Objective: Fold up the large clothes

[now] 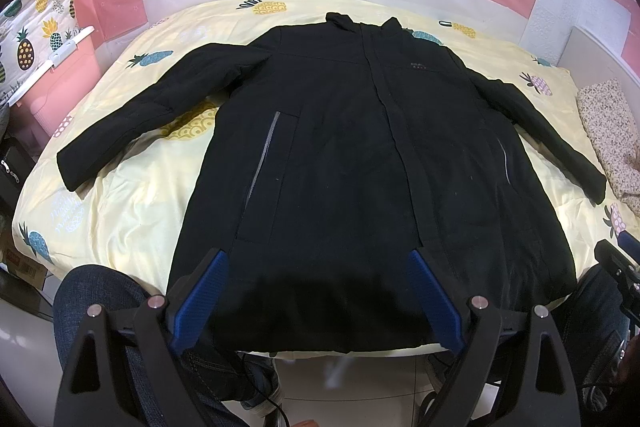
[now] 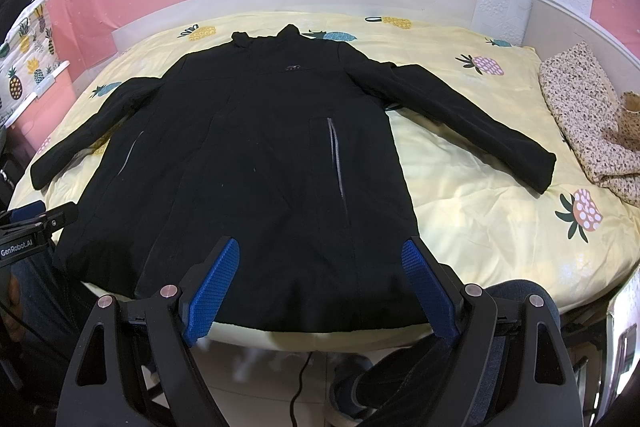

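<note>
black padded jacket (image 1: 344, 155) is spread flat, front up, on the pineapple-print quilt (image 1: 132, 211) covering the bed, collar toward the far edge, hem right at the near edge, both sleeves out sideways. left gripper (image 1: 318, 301) and right gripper (image 2: 320, 291) both hover just above the hem, jaws wide, holding nothing. looks like folding hasn't started, so i'd go for the sleeves first: pinch the left sleeve (image 1: 120, 139) and right sleeve (image 2: 480, 131) near the cuffs and lay them across the chest. it's thick stuff, so grab deep or it'll slip. the floral cloth (image 2: 580, 123) at the right edge is well apart.
</note>
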`<state>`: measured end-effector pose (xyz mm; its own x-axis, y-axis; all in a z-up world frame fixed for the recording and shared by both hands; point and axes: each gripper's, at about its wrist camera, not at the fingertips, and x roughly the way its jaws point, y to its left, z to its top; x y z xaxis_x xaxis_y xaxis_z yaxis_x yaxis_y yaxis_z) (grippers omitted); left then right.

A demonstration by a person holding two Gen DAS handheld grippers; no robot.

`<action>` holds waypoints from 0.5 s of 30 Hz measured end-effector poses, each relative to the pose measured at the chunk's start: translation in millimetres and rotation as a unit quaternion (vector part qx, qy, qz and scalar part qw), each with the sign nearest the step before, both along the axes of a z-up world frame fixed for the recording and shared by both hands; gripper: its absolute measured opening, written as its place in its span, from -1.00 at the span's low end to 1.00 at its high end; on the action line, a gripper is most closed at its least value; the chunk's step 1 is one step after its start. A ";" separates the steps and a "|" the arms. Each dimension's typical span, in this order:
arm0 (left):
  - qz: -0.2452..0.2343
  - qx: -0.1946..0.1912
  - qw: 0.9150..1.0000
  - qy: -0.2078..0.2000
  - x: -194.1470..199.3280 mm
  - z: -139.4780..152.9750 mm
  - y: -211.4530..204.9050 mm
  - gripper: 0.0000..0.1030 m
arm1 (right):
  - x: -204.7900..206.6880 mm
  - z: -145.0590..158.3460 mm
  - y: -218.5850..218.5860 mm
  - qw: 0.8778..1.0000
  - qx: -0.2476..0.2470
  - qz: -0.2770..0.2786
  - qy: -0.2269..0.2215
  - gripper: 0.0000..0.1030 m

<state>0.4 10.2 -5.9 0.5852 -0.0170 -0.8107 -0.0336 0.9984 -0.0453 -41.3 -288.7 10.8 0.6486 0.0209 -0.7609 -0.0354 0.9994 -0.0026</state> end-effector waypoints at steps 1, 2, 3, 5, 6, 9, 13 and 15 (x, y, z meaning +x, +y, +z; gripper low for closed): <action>0.000 0.001 1.000 0.000 -0.3 -0.3 0.3 0.79 | 0.1 0.0 0.0 1.000 0.000 0.000 0.000 0.63; 0.000 0.001 1.000 0.000 0.0 -0.6 0.3 0.79 | 0.1 -0.2 -0.1 1.000 0.000 0.000 0.000 0.63; 0.000 0.001 1.000 0.000 -0.1 -0.8 0.5 0.79 | 0.2 -0.2 0.1 1.000 0.000 0.000 0.000 0.63; 0.000 0.001 1.000 0.001 -0.1 -1.3 0.4 0.79 | 0.1 -0.3 0.1 1.000 0.000 0.001 0.000 0.63; 0.000 0.001 1.000 0.001 -0.5 -2.0 0.9 0.79 | -0.2 -0.9 0.8 1.000 0.000 0.001 0.000 0.63; -0.001 0.003 1.000 0.004 0.5 -4.2 0.4 0.79 | -0.3 -1.7 1.4 1.000 0.000 0.001 0.001 0.63; 0.000 0.007 1.000 0.007 3.3 -5.6 0.4 0.79 | 1.0 -4.6 3.8 1.000 0.003 0.003 0.003 0.63; 0.003 0.009 1.000 0.008 5.5 -6.9 2.2 0.79 | 4.6 -6.4 4.0 1.000 0.010 0.006 0.006 0.63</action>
<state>5.9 12.5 -12.8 0.5726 0.0011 -0.8199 -0.0407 0.9988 -0.0271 -36.7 -284.7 4.4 0.6395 0.0439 -0.7675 -0.0469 0.9987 0.0180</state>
